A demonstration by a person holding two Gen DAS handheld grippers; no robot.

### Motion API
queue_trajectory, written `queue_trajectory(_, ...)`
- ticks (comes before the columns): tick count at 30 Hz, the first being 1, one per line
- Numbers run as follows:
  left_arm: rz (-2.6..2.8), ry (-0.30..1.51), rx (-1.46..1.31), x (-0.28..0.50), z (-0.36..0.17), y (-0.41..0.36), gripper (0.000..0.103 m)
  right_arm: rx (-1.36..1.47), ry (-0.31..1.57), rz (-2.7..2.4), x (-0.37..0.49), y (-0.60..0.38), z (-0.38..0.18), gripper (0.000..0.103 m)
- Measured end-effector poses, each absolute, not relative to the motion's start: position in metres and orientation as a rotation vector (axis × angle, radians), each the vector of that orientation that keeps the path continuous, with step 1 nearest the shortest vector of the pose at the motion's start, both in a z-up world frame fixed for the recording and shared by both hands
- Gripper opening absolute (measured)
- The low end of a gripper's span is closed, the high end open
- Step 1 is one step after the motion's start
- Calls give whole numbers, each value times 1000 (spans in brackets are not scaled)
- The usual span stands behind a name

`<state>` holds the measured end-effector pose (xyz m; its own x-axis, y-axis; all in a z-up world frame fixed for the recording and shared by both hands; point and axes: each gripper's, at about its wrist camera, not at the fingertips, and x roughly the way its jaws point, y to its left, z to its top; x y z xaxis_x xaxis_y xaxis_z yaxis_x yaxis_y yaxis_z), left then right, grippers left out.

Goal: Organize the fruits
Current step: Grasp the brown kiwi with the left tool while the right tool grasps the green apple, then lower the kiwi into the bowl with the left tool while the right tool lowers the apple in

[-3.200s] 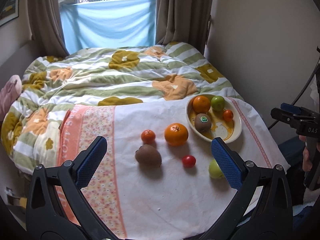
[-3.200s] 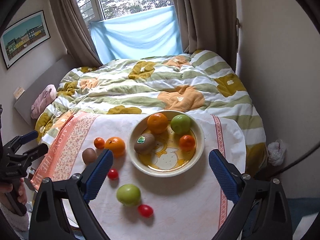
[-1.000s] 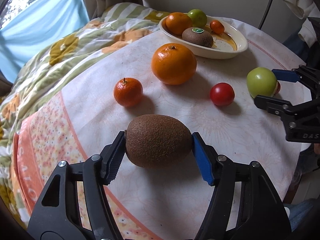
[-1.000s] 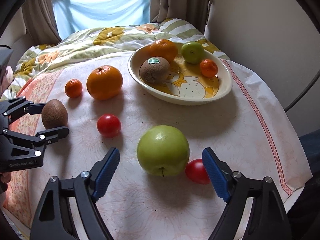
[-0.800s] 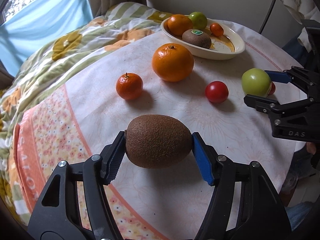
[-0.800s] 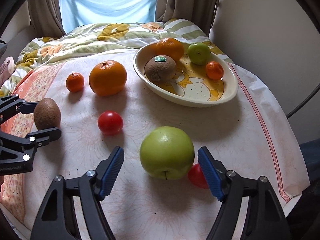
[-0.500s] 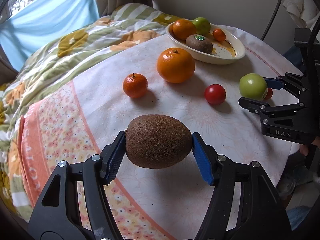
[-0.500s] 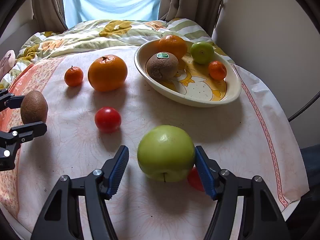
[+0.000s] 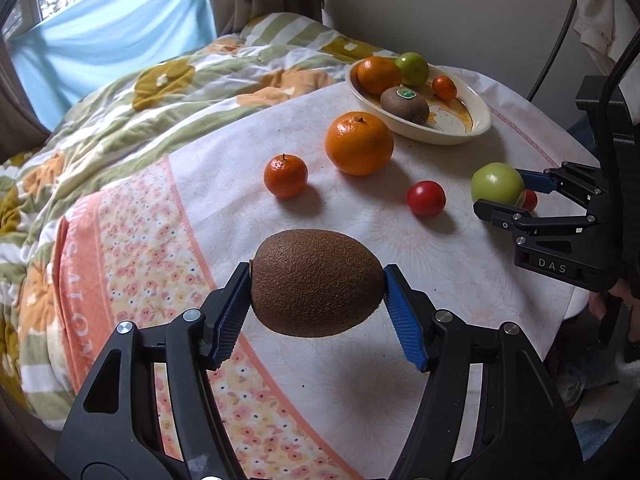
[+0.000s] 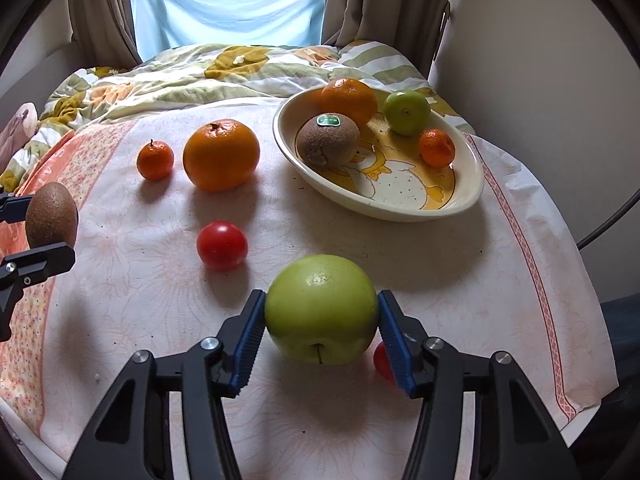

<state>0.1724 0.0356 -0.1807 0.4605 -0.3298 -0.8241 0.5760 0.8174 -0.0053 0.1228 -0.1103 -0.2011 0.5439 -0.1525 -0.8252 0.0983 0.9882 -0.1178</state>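
Kiwi (image 9: pixel 316 282) now lifted clear in my left gripper (image 9: pixel 318 308), right gripper (image 10: pixel 320 330) closing onto green apple (image 10: pixel 320 308); both bowl-bound (image 10: pixel 472 196) next.

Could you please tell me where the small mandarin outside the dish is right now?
The small mandarin sits on the tablecloth, just left of the large orange in the right wrist view, apart from it.

A small red tomato (image 10: pixel 382 357) sits mostly hidden behind the right gripper's (image 10: pixel 321 322) right-hand finger and the green apple (image 10: pixel 321 309) between its closing jaws.
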Motion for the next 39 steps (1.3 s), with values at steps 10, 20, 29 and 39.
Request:
queue_trajectory(10,-546,912,246,166,-152,36,69,-5,938,-121,117,-113,-167,52)
queue_trajectory(20,-546,856,219,160,-97,15,69,91,881,-87,106,-140,-114,52)
queue_trajectory(29,-515,819,144,169,-73,-36,69,72,850,-10,121,-185,-87,52)
queue_trajectory(39,-468,867,100,196,-92,-110,69,29,875,100,149,-241,-93,52)
